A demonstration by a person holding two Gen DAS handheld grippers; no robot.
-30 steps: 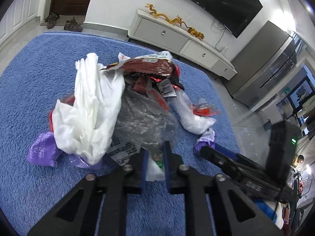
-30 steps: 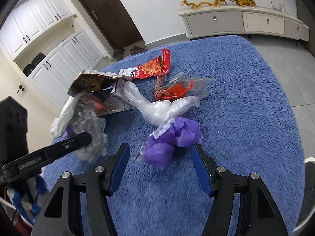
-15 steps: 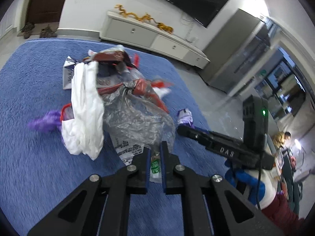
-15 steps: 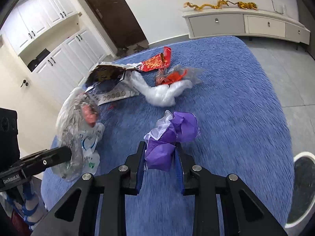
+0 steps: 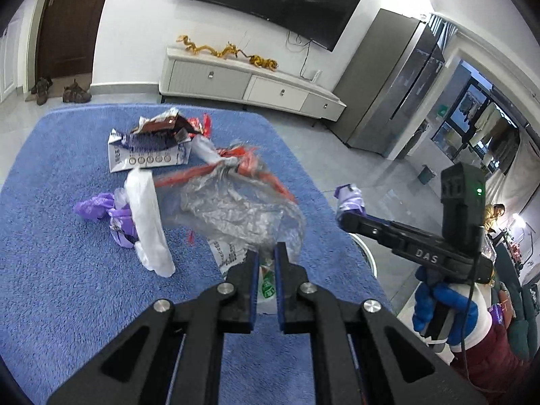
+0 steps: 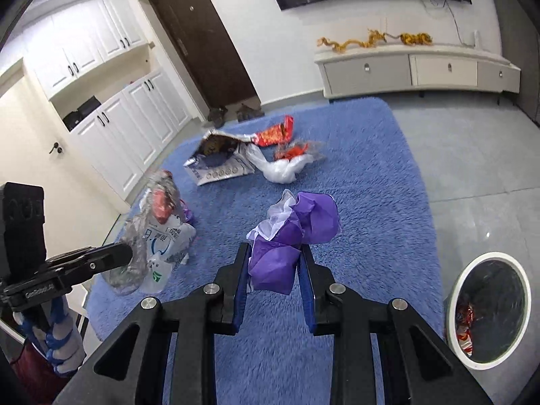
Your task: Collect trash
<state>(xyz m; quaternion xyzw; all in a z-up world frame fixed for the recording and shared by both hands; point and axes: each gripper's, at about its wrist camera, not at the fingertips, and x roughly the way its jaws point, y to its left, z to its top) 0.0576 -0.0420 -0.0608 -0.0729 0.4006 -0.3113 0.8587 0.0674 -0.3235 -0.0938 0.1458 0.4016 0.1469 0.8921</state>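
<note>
Pinching a crumpled clear plastic bag point(image 5: 236, 216), the left gripper point(image 5: 266, 270) holds it lifted above the blue rug point(image 5: 67, 270). The right gripper point(image 6: 275, 270) has its jaws clamped on a purple-and-white wad point(image 6: 293, 233). 1 round bin point(image 6: 489, 307) stands beside the rug's edge; more wrappers point(image 6: 236, 155) lie farther back.

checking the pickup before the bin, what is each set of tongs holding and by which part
Left tongs: shut on the clear plastic bag, pinched at its near lower edge. Right tongs: shut on the purple wrapper bundle, clamped across its lower end.
</note>
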